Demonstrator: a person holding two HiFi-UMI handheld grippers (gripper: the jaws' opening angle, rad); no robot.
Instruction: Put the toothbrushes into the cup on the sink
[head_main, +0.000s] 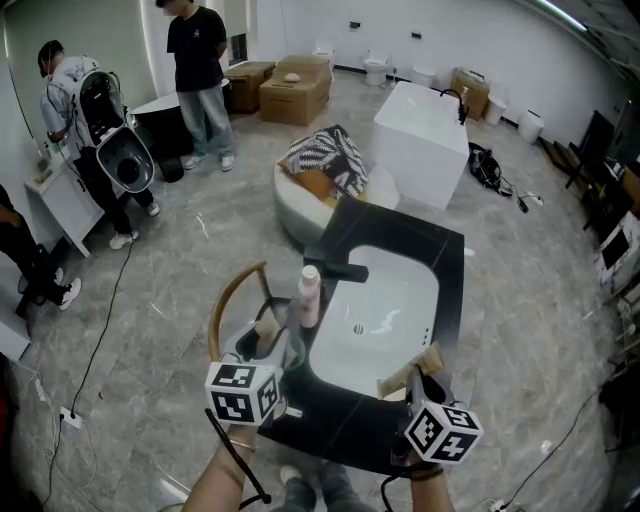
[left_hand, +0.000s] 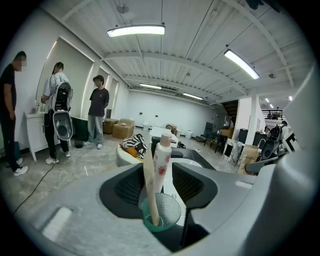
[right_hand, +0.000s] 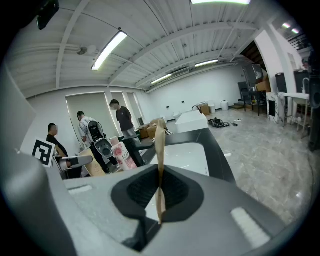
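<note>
A green cup (left_hand: 150, 223) stands just under my left gripper (left_hand: 160, 186), on the black counter's left edge. A beige toothbrush (left_hand: 149, 175) stands upright in the cup, between the jaws; these stand apart and do not press on it. Behind it rises a white tube (left_hand: 163, 159) with a pink cap and flowers. In the head view the left gripper (head_main: 266, 340) is left of the white basin (head_main: 385, 300). My right gripper (right_hand: 160, 196) is shut on a second beige toothbrush (right_hand: 160, 155), held upright over the counter's near right corner (head_main: 400, 380).
A black faucet (head_main: 340, 268) sits at the basin's far left. A curved wooden chair back (head_main: 232, 292) is left of the counter. Behind the sink are a round white tub with a striped cloth (head_main: 325, 160) and a white block (head_main: 422, 140). People (head_main: 200, 70) stand far left.
</note>
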